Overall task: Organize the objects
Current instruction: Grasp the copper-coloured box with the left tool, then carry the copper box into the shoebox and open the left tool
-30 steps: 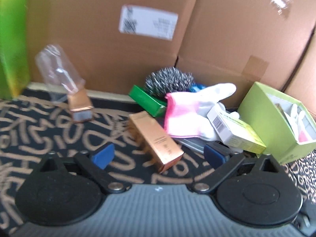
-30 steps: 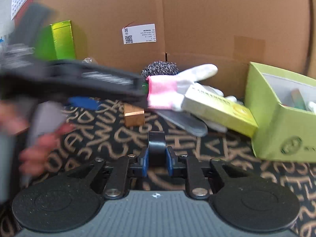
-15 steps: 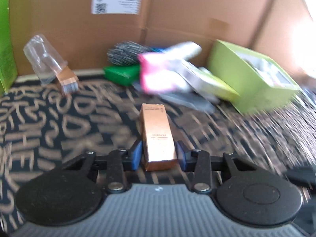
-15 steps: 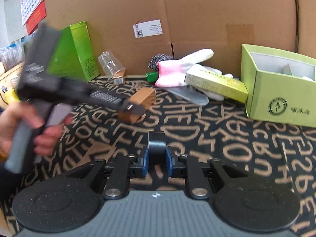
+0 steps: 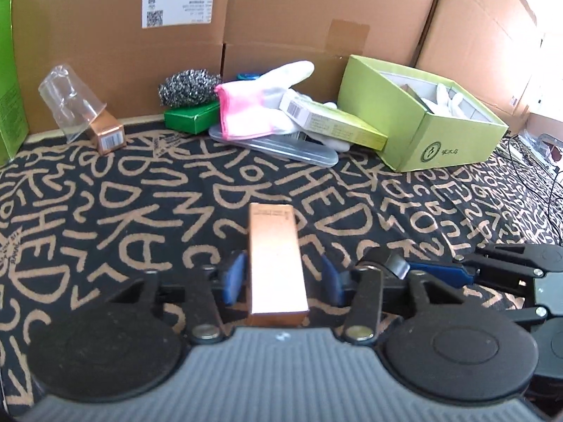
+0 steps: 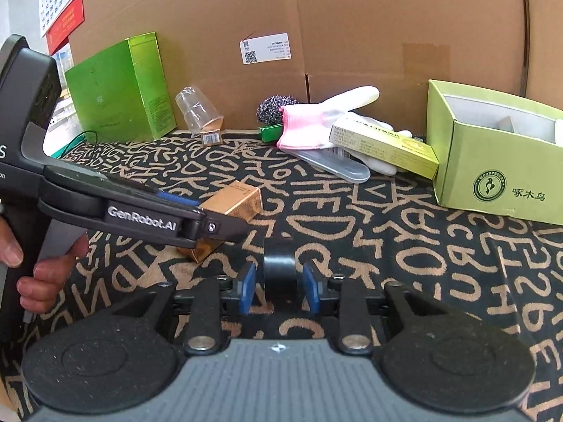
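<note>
My left gripper (image 5: 279,277) is shut on a copper-coloured box (image 5: 276,263) and holds it above the patterned cloth; it also shows in the right wrist view (image 6: 228,207), between the left gripper's fingers (image 6: 176,198). My right gripper (image 6: 279,283) is shut on a black roll of tape (image 6: 280,269); it shows at the right of the left wrist view (image 5: 436,272). An open lime-green box (image 5: 418,130) holding white items stands at the right (image 6: 499,179).
Against the cardboard wall lie a pink-cuffed white glove (image 5: 253,105), a yellow-green carton (image 5: 334,125), a steel scourer (image 5: 188,86) on a small green box (image 5: 191,117), a clear lid (image 5: 281,147), a plastic cup (image 5: 68,100) on a small copper box (image 5: 105,133), and a tall green box (image 6: 121,88).
My left gripper closed on the copper box among the pile and drew back with it toward the near cloth. My right gripper kept hold of the tape and pulled back too.
</note>
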Tool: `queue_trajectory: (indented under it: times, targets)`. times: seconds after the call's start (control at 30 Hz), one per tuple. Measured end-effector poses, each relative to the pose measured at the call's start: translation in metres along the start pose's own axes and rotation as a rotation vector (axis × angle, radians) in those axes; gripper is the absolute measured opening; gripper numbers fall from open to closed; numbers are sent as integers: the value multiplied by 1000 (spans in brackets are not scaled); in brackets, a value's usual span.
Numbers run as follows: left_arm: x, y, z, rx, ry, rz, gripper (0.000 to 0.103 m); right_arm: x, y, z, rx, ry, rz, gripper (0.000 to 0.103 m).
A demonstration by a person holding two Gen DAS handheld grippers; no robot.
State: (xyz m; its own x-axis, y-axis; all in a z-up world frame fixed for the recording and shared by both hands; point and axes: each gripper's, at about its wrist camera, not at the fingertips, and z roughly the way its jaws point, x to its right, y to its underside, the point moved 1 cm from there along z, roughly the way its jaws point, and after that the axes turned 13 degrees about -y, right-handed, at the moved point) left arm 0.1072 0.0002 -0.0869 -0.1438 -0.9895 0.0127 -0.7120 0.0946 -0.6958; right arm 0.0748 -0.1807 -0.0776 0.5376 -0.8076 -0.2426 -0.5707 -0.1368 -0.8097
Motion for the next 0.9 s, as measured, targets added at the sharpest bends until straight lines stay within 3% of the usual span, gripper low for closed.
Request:
queue_trajectory:
  times: [0.2, 0.27, 0.3, 0.5, 0.67, 0.9]
  targets:
    - [-2, 0, 4, -1, -24, -1, 45, 3, -2, 9, -5, 12, 4, 33]
    - [-1, 0, 4, -3, -24, 6, 34, 3, -1, 10, -6, 11, 0, 30]
    - [0, 0, 4, -4, -26, 11, 33, 3, 0, 9, -4, 15, -3, 22]
    - [8, -1, -4, -2, -9, 26, 32, 5, 1, -3, 19, 7, -12, 22]
    - [28, -17, -23, 48, 56, 49, 32, 14, -6, -27, 91, 28, -15, 22]
    - [81, -64, -46, 146, 157, 93, 32, 48, -29, -69, 212, 155, -28, 22]
